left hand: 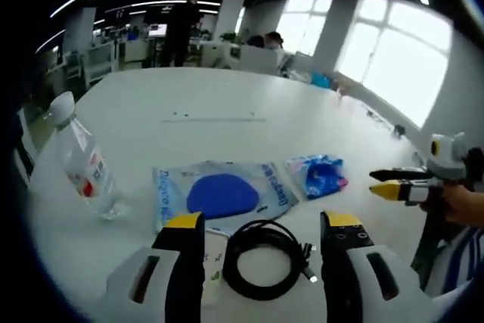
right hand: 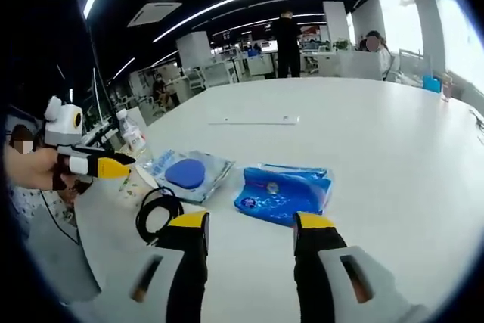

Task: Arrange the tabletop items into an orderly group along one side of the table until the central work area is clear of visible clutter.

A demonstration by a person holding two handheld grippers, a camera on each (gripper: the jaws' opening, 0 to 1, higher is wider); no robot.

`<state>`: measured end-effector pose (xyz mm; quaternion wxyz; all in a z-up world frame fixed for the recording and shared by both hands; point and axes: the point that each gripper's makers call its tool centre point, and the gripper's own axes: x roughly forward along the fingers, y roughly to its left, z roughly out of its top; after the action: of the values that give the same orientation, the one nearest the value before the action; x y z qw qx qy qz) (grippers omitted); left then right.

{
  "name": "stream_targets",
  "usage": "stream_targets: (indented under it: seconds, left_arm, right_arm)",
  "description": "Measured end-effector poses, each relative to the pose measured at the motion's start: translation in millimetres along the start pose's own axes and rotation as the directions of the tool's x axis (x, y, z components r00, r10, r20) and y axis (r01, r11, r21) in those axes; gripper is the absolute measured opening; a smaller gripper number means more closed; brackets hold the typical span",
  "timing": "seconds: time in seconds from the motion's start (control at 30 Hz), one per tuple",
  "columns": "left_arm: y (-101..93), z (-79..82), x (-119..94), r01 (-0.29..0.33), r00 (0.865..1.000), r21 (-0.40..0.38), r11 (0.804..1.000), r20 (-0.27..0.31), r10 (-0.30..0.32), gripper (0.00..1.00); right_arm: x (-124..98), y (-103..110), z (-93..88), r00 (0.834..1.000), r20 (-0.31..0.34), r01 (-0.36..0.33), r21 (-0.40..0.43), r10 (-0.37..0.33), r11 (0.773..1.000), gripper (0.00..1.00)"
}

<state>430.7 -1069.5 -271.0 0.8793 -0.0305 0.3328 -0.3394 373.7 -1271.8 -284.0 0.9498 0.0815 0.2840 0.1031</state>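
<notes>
White desk (left hand: 227, 96) with clutter gathered near one edge.
From left: a clear water bottle (left hand: 83, 158) standing upright, flat packet with blue disc (left hand: 221, 195), coiled black cable (left hand: 263, 256), crumpled blue packet (right hand: 283, 191); printing unreadable. Left tool (left hand: 262, 226) and right tool (right hand: 249, 222) both spread wide, empty, poised to gather.

Printing shows on the clear packet (left hand: 221, 191) and the bottle's label (left hand: 89, 174), all too blurred to read.
</notes>
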Motion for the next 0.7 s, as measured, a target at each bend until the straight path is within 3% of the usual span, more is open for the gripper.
stream_targets:
  seconds: [0.2,0.47,0.7]
  left_arm:
    - [-2.6,-13.0,-6.8,-0.007,1.000,-0.026,1.000,0.000,0.007,0.57]
    - [-3.2,-43.3,-15.4,-0.020,0.999,-0.068,0.997,-0.034,0.018,0.56]
    - [2.0,-46.7,-21.0,-0.038,0.999,-0.092,0.995,-0.036,0.035,0.55]
  right_arm:
    - [9.4,10.2,-6.5,0.999,-0.020,-0.030,-0.006,0.030,1.000,0.42]
    - [22.8,29.4,-13.1,0.996,-0.050,-0.078,-0.019,0.077,0.997,0.42]
    - [32.5,41.9,-12.5,0.992,-0.063,-0.110,-0.032,0.108,0.993,0.42]
